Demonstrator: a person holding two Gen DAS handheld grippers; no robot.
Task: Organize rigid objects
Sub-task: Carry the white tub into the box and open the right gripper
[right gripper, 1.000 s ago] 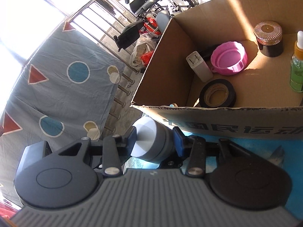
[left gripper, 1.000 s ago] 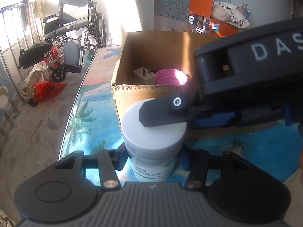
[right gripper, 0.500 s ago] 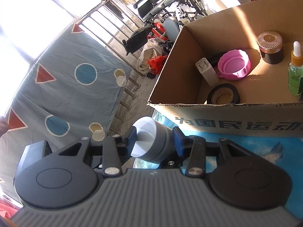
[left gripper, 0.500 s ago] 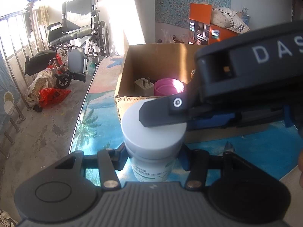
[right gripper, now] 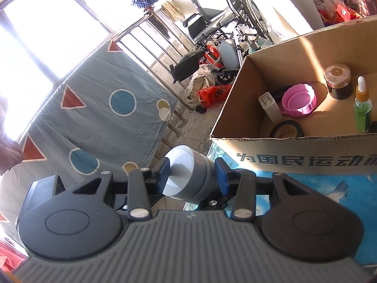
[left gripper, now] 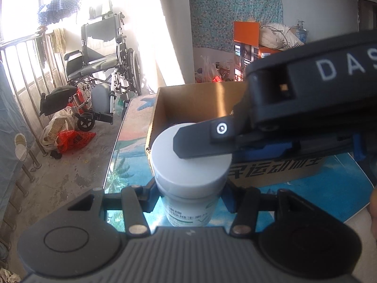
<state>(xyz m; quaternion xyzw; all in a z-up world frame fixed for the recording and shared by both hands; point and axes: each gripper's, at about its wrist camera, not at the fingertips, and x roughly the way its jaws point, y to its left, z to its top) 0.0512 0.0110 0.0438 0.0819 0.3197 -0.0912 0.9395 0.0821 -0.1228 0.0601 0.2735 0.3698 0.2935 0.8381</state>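
A white plastic bottle (left gripper: 188, 208) with a wide, smooth, pale grey screw cap (left gripper: 190, 162) is gripped from two sides. The left gripper (left gripper: 188, 197), matt black plastic with ribbed grey housing, has its jaws narrowed onto the bottle's body just below the cap, pads pressing each side; green print shows on the label. The right gripper (right gripper: 192, 180), the same build with blue rubber pads (right gripper: 221, 176), is closed on the cap itself, one pad on each side of its cylindrical wall. In the left wrist view its black finger lies across the flat top of the cap.

Seen from the right gripper, beyond and to the right of its fingers stands an open brown corrugated cardboard box (right gripper: 294, 155) with dark printed characters on its near wall. From left to right inside it lie a white rectangular plug adapter (right gripper: 269, 107), a flat black roll of tape (right gripper: 286, 129), a round pink plastic lid (right gripper: 299, 100), a dark jar with a ribbed copper-coloured cap (right gripper: 338, 80), and an upright green glass dropper bottle (right gripper: 362, 106). The bottle is outside the box, just before its near left corner, above a glossy blue patterned tabletop (left gripper: 329, 184). Far to the left of the grippers stands a folded wheelchair (left gripper: 101, 70) with a metal frame.
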